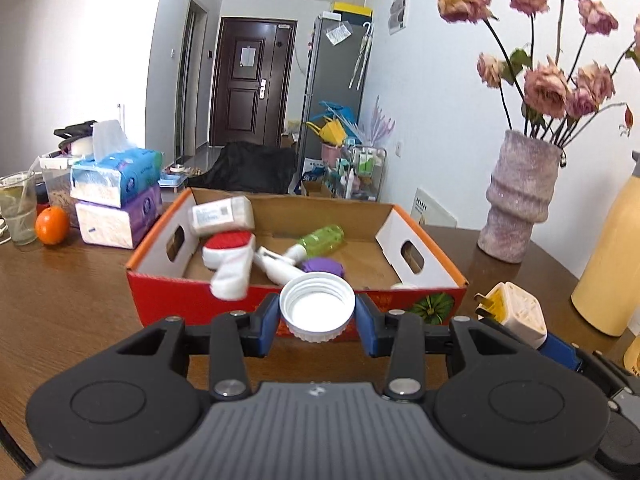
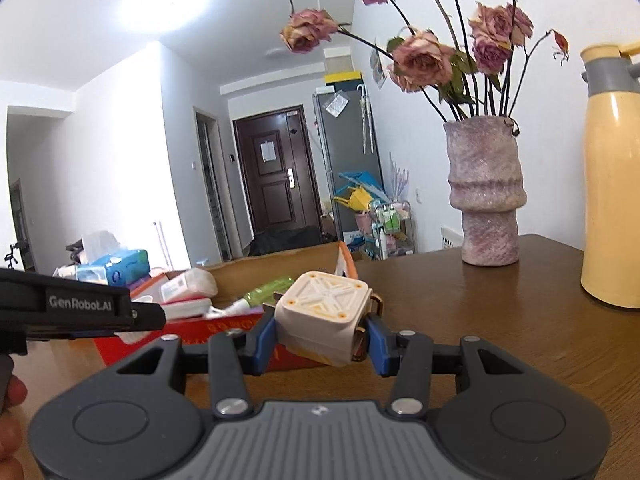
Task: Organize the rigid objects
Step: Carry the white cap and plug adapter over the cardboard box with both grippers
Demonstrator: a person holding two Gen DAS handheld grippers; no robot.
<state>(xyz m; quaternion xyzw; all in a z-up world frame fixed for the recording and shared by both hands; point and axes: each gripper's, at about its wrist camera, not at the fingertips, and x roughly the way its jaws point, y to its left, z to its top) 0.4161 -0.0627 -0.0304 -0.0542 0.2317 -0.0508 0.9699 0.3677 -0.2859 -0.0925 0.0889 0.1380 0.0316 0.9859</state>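
Gripping a white cap (image 1: 317,310), the left gripper (image 1: 317,316) has its blue-padded jaws closed against the cap's ribbed sides. The cap is round and threaded inside, its open side turned toward the camera, and it is held above the counter (image 1: 72,300) just in front of the box (image 1: 240,300).

The right gripper (image 2: 320,330) is likewise closed on a plug (image 2: 322,316), a cream cube with rounded corners, a raised star pattern and small orange dots on its upper face. In the left view the plug (image 1: 510,312) shows metal prongs and a yellow face, and it is held off the counter just right of the box's near corner.

The box is shallow cardboard, red outside with a pumpkin picture near its right end, white inside with oval handle cut-outs. In it lie a white and red brush (image 1: 230,258), partly hanging over the front wall, a white spray bottle (image 1: 276,266), a purple lid (image 1: 322,266), a green bottle (image 1: 318,240) and a wrapped white pack (image 1: 222,216) leaning in the far left corner.

Left of the box stand stacked tissue packs (image 1: 116,196), an orange (image 1: 52,225) and a glass (image 1: 18,210). To the right stand a mottled vase (image 1: 520,204) with dried roses (image 1: 548,88) and a yellow flask (image 1: 612,256).
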